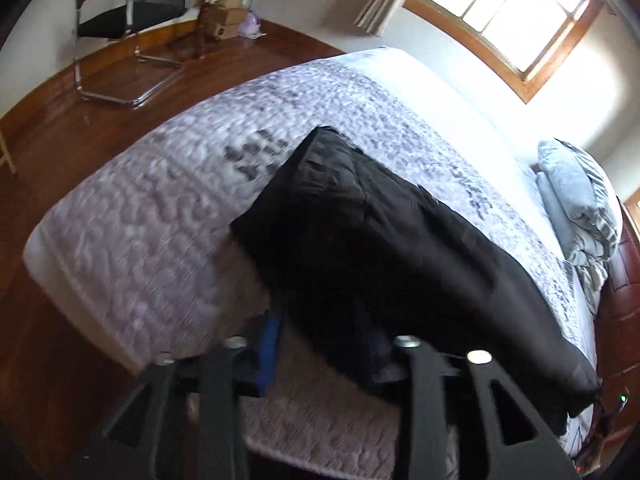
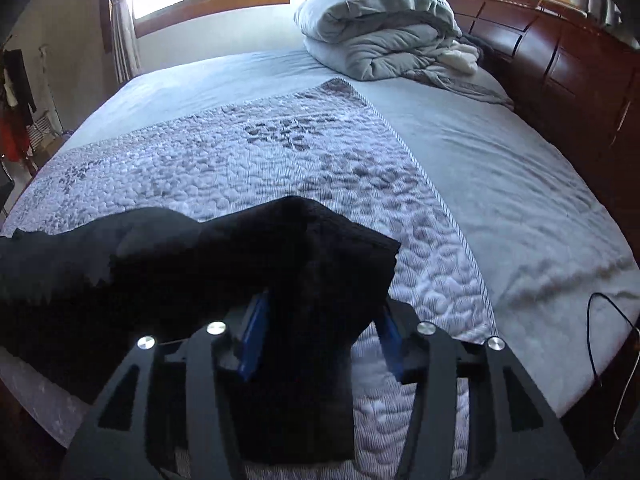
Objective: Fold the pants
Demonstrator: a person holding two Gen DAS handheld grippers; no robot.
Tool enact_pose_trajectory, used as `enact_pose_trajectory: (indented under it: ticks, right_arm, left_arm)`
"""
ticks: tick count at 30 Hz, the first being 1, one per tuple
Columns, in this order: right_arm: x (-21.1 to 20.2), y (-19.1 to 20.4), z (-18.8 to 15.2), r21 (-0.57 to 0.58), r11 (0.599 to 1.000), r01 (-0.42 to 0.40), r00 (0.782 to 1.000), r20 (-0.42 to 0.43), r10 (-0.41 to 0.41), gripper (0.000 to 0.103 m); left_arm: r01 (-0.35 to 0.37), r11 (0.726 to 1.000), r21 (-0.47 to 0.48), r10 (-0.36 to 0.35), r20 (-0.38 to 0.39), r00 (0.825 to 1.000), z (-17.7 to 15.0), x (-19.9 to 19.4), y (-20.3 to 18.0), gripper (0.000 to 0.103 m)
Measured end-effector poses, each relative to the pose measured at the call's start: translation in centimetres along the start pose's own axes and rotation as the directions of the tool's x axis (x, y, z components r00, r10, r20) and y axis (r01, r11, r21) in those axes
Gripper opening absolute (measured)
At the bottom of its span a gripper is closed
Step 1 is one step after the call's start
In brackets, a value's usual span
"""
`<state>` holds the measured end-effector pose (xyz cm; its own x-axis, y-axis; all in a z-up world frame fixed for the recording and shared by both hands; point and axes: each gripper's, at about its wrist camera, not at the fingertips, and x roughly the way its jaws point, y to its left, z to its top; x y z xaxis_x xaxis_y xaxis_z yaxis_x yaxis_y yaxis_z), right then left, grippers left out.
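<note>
While both grippers work at the near edge of the bed [image 2: 520, 184], the black pants [image 1: 380, 240] lie on the quilted cover [image 1: 160, 208], stretched lengthwise close to that edge, with one end reaching toward the foot corner and the other toward the headboard [image 2: 560, 60]. The left gripper [image 1: 326, 344] has dark fabric between its blue-padded fingers [image 1: 270, 340], yet blur and shadow hide the pad spacing, so whether it is clamped cannot be told. The right gripper [image 2: 320, 332] shows a bunched fold of the pants draped between its fingers [image 2: 254, 332]; the pads appear spread apart on either side of the cloth, so a firm pinch looks unlikely. Judged from this, the main risk is uneven hold: if one side lifts with only a partial layer caught, the fabric may slip out and the fold will skew. A second risk is the garment sliding off the near edge, since much of it sits just beside the drop. The folded duvet [image 2: 380, 24] at the head corner is well apart and poses no obstruction.
</note>
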<state>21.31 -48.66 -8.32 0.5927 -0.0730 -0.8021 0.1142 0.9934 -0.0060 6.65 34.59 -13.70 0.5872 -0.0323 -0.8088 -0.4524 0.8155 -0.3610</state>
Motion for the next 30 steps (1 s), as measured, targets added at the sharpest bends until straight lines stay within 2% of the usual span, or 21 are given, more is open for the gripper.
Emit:
enact_pose_trajectory:
  ticks: [1,2,3,5,6,9,11,13,15,16,18,19,20,22,24,26,28,30]
  right_arm:
    - [-0.1,0.0,-0.7,0.006,1.0,-0.004,1.0,-0.011,0.004,0.056]
    - [-0.2,0.0,-1.5,0.013,1.0,-0.007,1.0,-0.028,0.007,0.066]
    - [-0.3,0.0,-2.4,0.014,1.0,0.002,0.999,-0.049,-0.001,0.071]
    - [-0.8,0.3,-3.8,0.016,1.0,-0.002,0.997,-0.076,0.004,0.071]
    - [-1.0,0.3,-4.4,0.025,1.0,-0.004,0.996,-0.093,0.006,0.072]
    - [-1.8,0.1,-5.7,0.089,0.995,-0.036,0.993,-0.111,0.045,0.074]
    - [-2.1,0.3,-6.2,0.113,0.992,-0.052,0.991,-0.119,0.065,0.074]
    - [-2.2,0.8,-6.6,0.12,0.991,-0.062,0.99,-0.119,0.076,0.074]
    - [-2.1,1.3,-6.7,0.129,0.989,-0.072,0.989,-0.12,0.088,0.074]
    - [-2.1,1.5,-6.7,0.133,0.988,-0.075,0.988,-0.121,0.091,0.074]
    - [-2.3,1.6,-6.6,0.144,0.986,-0.079,0.988,-0.118,0.096,0.074]
    - [-2.6,1.6,-6.6,0.149,0.986,-0.079,0.989,-0.113,0.096,0.074]
    - [-2.8,1.5,-6.6,0.152,0.985,-0.077,0.99,-0.107,0.094,0.075]
    - [-3.5,1.1,-6.6,0.165,0.984,-0.062,0.992,-0.101,0.08,0.076]
    - [-4.3,0.3,-6.6,0.198,0.979,-0.055,0.993,-0.091,0.074,0.076]
    - [-5.2,-0.4,-6.8,0.256,0.963,-0.083,0.992,-0.073,0.105,0.078]
    - [-6.3,-1.0,-7.1,0.33,0.933,-0.146,0.984,-0.05,0.171,0.079]
    - [-6.9,-1.0,-7.5,0.398,0.888,-0.229,0.964,-0.032,0.263,0.08]
  left_arm:
    - [-0.019,1.0,-0.013,0.019,-0.012,1.0,-0.5,0.0,0.3,0.067]
    - [-0.011,1.0,-0.022,0.01,-0.039,0.999,-1.1,0.1,0.5,0.068]
    - [-0.009,0.999,-0.033,0.007,-0.062,0.998,-1.6,0.3,0.8,0.069]
    - [0.001,0.997,-0.08,-0.01,-0.118,0.993,-2.9,0.7,1.5,0.076]
    - [0.035,0.993,-0.116,-0.051,-0.135,0.989,-3.5,0.7,1.8,0.076]
    - [0.113,0.976,-0.185,-0.135,-0.108,0.985,-4.9,0.0,1.5,0.076]
    - [0.158,0.973,-0.166,-0.172,-0.075,0.982,-5.3,-0.6,0.3,0.078]
    - [0.161,0.98,-0.119,-0.167,-0.048,0.985,-4.6,-0.5,-1.2,0.085]
    - [0.134,0.987,-0.087,-0.138,-0.041,0.99,-3.2,0.8,-2.3,0.085]
    - [0.12,0.989,-0.087,-0.124,-0.047,0.991,-2.7,1.2,-2.6,0.083]
    - [0.127,0.987,-0.102,-0.133,-0.052,0.99,-1.3,2.6,-3.0,0.068]
    - [0.122,0.987,-0.106,-0.129,-0.064,0.99,-0.7,3.1,-3.2,0.049]
    - [0.108,0.989,-0.104,-0.116,-0.072,0.991,-0.1,3.6,-3.5,0.033]
    - [0.086,0.992,-0.093,-0.095,-0.087,0.992,0.2,3.9,-4.3,0.016]
    - [0.091,0.991,-0.098,-0.097,-0.061,0.993,1.2,4.0,-4.2,0.013]
    - [0.063,0.987,-0.147,-0.07,-0.045,0.997,1.8,4.3,-3.1,0.011]
    - [0.063,0.971,-0.23,-0.077,-0.053,0.996,1.7,5.2,-1.8,0.011]
    - [0.057,0.973,-0.225,-0.07,-0.049,0.996,1.1,5.4,-1.5,0.012]
